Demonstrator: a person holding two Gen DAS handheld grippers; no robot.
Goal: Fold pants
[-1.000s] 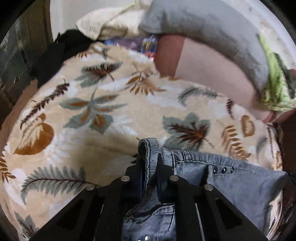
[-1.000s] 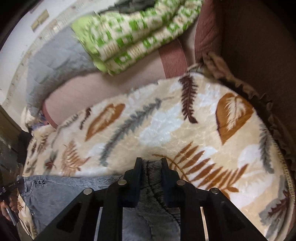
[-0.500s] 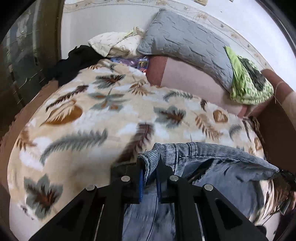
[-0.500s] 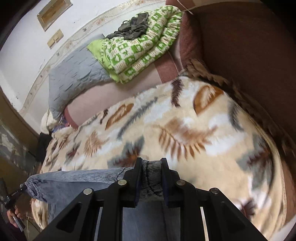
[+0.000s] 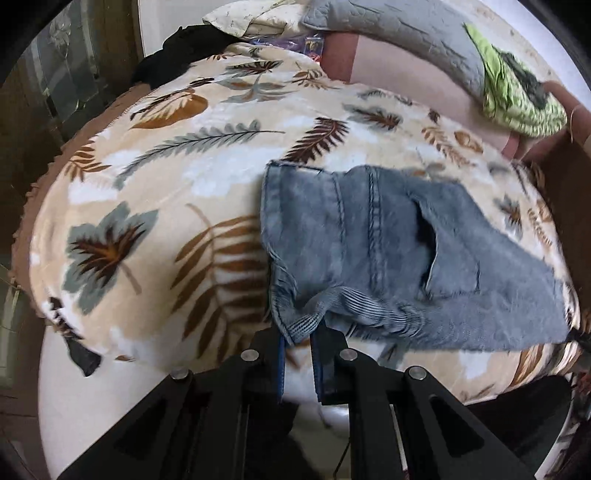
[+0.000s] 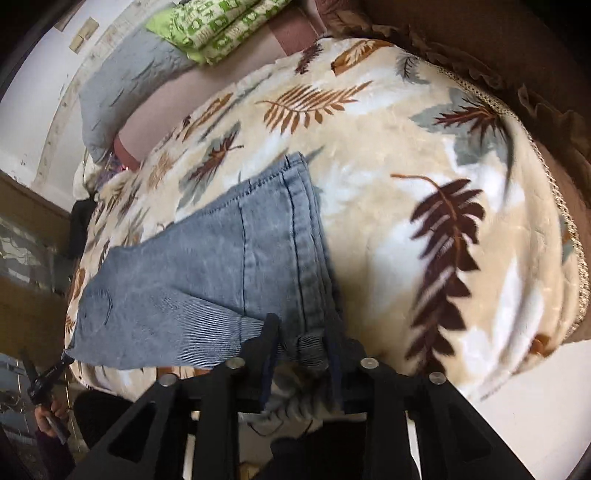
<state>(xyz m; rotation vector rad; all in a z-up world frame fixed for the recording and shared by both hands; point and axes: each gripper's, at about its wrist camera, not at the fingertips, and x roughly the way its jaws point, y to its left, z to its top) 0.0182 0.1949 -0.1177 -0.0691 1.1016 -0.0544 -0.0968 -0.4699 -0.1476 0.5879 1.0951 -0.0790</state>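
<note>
Jaws opening, left gripper (image 5: 297, 343) and right gripper (image 6: 301, 341) straddle jeans (image 5: 369, 236).

Faded blue-grey denim pants (image 5: 369, 243) with darker stitched seams. Cream blanket (image 5: 155, 177) printed with brown, rust and grey-green leaves and ferns. Grey quilted pillow (image 5: 399, 33) far off. Lime-green and white patterned cloth (image 6: 218, 26). Black grippers, left (image 5: 297, 345) and right (image 6: 301, 338).

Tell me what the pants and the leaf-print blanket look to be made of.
Pants: denim, likely cotton, in faded grey-blue; double-stitched seams and a ribbed weave at the gripped edge show it.
Blanket: probably plush synthetic fleece; its printed cream pile looks soft with a slight sheen.
</note>
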